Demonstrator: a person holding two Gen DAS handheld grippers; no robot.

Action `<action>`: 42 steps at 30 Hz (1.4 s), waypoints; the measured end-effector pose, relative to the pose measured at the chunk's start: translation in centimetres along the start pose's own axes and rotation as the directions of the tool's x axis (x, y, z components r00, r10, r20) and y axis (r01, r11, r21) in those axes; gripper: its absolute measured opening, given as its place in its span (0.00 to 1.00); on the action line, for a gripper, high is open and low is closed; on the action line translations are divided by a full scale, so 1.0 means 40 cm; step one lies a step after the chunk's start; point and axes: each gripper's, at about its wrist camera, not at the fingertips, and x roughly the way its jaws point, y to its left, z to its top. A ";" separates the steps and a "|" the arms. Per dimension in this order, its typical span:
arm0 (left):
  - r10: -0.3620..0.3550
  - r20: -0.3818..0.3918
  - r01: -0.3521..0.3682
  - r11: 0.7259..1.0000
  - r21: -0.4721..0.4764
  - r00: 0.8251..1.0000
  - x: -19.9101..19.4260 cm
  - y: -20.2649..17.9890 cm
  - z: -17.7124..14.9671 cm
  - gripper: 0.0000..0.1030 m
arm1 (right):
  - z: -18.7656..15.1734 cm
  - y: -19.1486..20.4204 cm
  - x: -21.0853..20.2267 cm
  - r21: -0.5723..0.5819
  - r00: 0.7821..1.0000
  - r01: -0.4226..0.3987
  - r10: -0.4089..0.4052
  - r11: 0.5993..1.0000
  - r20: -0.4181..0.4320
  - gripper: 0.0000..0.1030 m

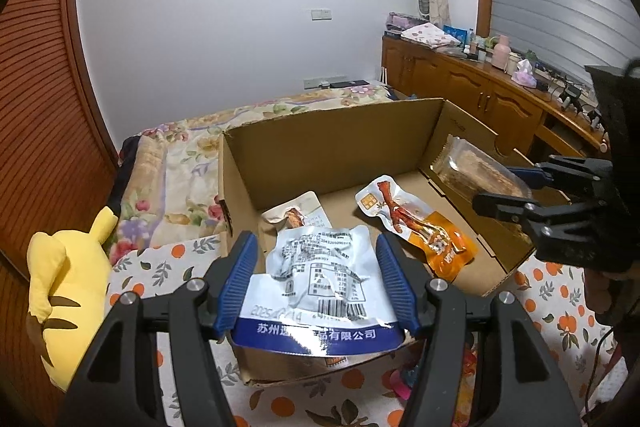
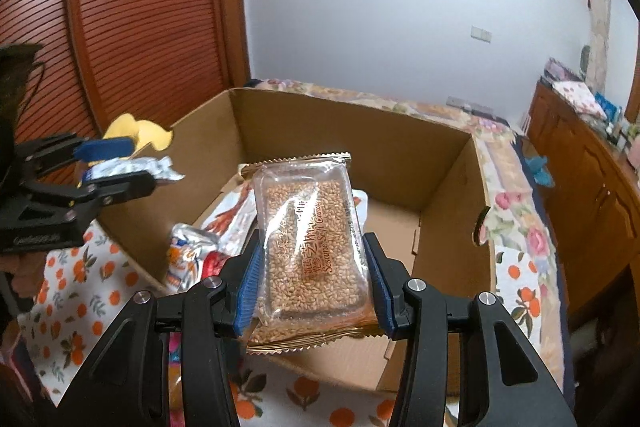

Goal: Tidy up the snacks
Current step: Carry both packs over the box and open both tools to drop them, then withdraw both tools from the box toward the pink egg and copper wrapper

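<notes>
While both hands carry a snack over the cardboard box (image 1: 332, 147), the sorting looks partly done and not yet finished. Two packets already lie on the box floor ahead of the left tool (image 1: 318, 285): an orange chicken-foot packet (image 1: 420, 223) off to its right and a pale packet (image 1: 298, 213) just beyond its tips. The left tool has a silver packet (image 1: 320, 267) between its blue pads; the packet's lower edge bows between them, so it appears grasped, hanging above the near wall of the box. The right tool (image 2: 312, 279) is clenched on a clear sesame bar packet (image 2: 310, 247), held above the box interior, with the packets already placed lying below and to its left. Judging by this, what remains is to set these two down inside. Something pink and blue (image 1: 404, 383) peeks out on the orange-print cloth (image 1: 168, 267) below the left tool, perhaps another snack; it is too hidden to tell.
</notes>
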 end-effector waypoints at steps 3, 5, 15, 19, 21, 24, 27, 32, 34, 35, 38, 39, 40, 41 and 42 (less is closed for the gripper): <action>0.002 -0.002 -0.002 1.000 0.006 1.000 0.004 -0.005 0.002 0.60 | 0.002 -0.009 0.021 0.013 1.000 0.018 -0.018 1.000 -0.013 0.47; -0.005 -0.001 0.005 1.000 0.006 1.000 0.003 -0.008 0.000 0.60 | 0.003 -0.015 0.033 0.025 1.000 0.023 -0.022 0.999 -0.022 0.47; -0.026 0.032 0.026 1.000 0.002 0.999 -0.014 -0.007 0.003 0.66 | 0.000 -0.011 0.068 0.043 0.999 0.012 -0.010 0.999 -0.046 0.51; -0.042 0.046 0.042 0.999 -0.001 0.998 -0.035 -0.012 -0.005 0.66 | 0.000 -0.009 0.060 0.042 1.000 0.004 -0.003 0.999 -0.025 0.57; -0.051 0.050 0.051 0.999 0.001 0.997 -0.050 -0.020 -0.015 0.67 | -0.003 -0.006 0.050 0.039 1.000 0.007 -0.006 0.999 -0.016 0.58; -0.053 0.063 0.052 0.999 0.018 0.997 -0.077 -0.035 -0.032 0.68 | -0.008 0.004 0.026 0.031 1.000 -0.004 0.004 1.000 -0.002 0.59; -0.070 0.079 0.068 0.997 0.026 0.994 -0.107 -0.050 -0.050 0.69 | -0.014 0.013 -0.008 0.017 1.000 -0.016 0.016 1.000 0.019 0.59; -0.088 0.077 0.084 0.995 0.046 0.993 -0.146 -0.079 -0.082 0.69 | -0.039 0.029 -0.081 0.004 0.997 -0.047 0.047 0.999 0.056 0.59; -0.094 0.076 0.090 0.994 0.057 0.993 -0.159 -0.094 -0.096 0.69 | -0.050 0.037 -0.105 -0.010 0.997 -0.048 0.049 0.999 0.062 0.59; -0.096 0.076 0.091 0.994 0.061 0.992 -0.164 -0.100 -0.102 0.69 | -0.057 0.042 -0.116 -0.020 0.997 -0.050 0.051 0.999 0.064 0.59; -0.108 0.074 0.103 0.992 0.072 0.991 -0.177 -0.119 -0.122 0.69 | -0.088 0.055 -0.153 -0.052 0.996 -0.046 0.050 0.998 0.069 0.59; -0.112 0.073 0.107 0.992 0.070 0.991 -0.180 -0.122 -0.127 0.69 | -0.100 0.057 -0.164 -0.057 0.996 -0.052 0.055 0.997 0.069 0.59; -0.123 0.069 0.118 0.991 0.066 0.990 -0.181 -0.126 -0.135 0.69 | -0.110 0.058 -0.171 -0.058 0.996 -0.055 0.059 0.997 0.067 0.59; -0.132 0.065 0.127 0.990 0.063 0.989 -0.181 -0.129 -0.142 0.69 | -0.123 0.059 -0.180 -0.060 0.996 -0.059 0.063 0.996 0.067 0.59; -0.138 0.064 0.134 0.989 0.062 0.988 -0.181 -0.132 -0.147 0.69 | -0.135 0.060 -0.187 -0.064 0.996 -0.063 0.067 0.996 0.065 0.59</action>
